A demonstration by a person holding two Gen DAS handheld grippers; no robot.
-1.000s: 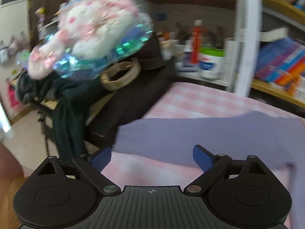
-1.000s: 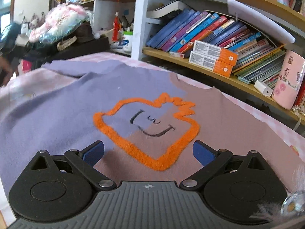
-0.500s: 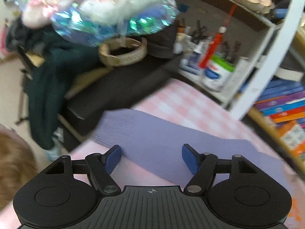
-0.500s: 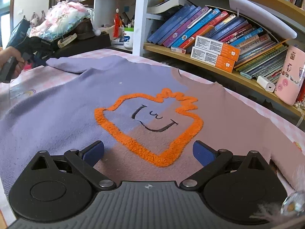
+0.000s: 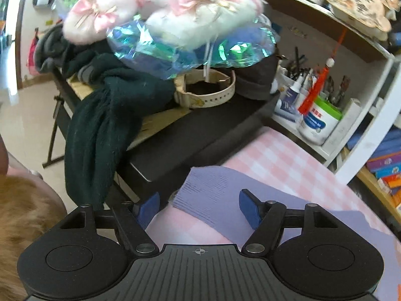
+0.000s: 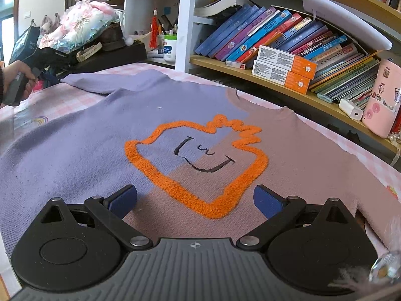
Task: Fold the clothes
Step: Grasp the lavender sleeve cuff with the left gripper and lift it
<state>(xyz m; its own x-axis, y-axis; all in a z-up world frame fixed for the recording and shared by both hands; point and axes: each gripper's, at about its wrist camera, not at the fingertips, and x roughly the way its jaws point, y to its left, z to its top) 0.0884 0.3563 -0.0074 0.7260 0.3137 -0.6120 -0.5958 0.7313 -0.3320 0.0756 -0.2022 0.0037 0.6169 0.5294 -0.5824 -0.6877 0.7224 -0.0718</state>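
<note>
Sleeve cuff [image 5: 200, 190] lies btwn closing left gripper [image 5: 198, 204] jaws, untouched

left gripper [image 5: 199, 208]: jaws closing, ribbed cuff [image 5: 200, 190] of purple sleeve between blue fingers [image 5: 246, 207], pads not pressing it | sleeve lies on pink checked counter [image 5: 275, 155] | beyond: black case [image 5: 200, 130], dark green cloth [image 5: 105, 125], plush toy [image 5: 175, 7] in shiny wrap

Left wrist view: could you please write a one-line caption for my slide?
Left gripper closing around the ribbed cuff of a purple sweater sleeve on a pink checked cloth.
</note>
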